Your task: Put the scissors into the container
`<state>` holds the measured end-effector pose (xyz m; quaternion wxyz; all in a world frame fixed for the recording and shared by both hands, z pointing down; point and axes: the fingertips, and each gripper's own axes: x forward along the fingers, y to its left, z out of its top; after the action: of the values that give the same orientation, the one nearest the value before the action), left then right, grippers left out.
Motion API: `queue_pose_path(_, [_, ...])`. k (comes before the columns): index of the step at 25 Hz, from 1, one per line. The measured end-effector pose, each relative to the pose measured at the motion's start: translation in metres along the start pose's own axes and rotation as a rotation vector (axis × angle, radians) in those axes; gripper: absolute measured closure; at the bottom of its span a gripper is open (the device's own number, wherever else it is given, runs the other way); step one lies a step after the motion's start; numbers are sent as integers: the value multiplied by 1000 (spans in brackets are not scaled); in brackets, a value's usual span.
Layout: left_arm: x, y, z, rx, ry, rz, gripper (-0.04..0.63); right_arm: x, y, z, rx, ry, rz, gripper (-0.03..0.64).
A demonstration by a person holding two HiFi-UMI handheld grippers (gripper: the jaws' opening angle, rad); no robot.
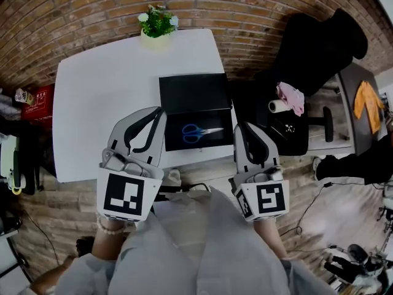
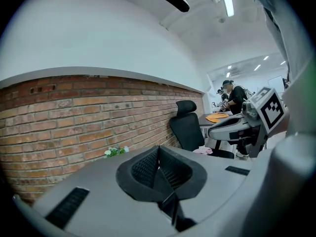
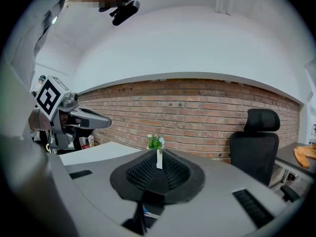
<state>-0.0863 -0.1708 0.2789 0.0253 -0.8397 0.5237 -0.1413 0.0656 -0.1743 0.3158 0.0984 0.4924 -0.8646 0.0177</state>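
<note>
Scissors (image 1: 195, 132) with blue handles lie flat inside the black container (image 1: 176, 142), whose open lid (image 1: 193, 93) lies behind it on the white table (image 1: 92, 103). My left gripper (image 1: 159, 112) hovers over the table's front edge, just left of the container. Its jaws are shut with nothing between them, and the pads (image 2: 157, 163) meet in the left gripper view. My right gripper (image 1: 242, 128) is held just right of the container, past the table's corner. It is also shut and empty, with its pads (image 3: 157, 163) meeting.
A potted plant (image 1: 158, 23) stands at the table's far edge against the brick wall. To the right of the table are a black office chair (image 1: 319, 48), a pink cloth (image 1: 290, 97) and a white roll (image 1: 277, 106). A red box (image 1: 37, 100) sits at the far left.
</note>
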Motion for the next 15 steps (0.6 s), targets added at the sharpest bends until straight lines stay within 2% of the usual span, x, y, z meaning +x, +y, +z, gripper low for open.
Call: queue_pose_path(15, [0,-6,-2,9,6,-28,577,0,6,3,-14,-4,7,558])
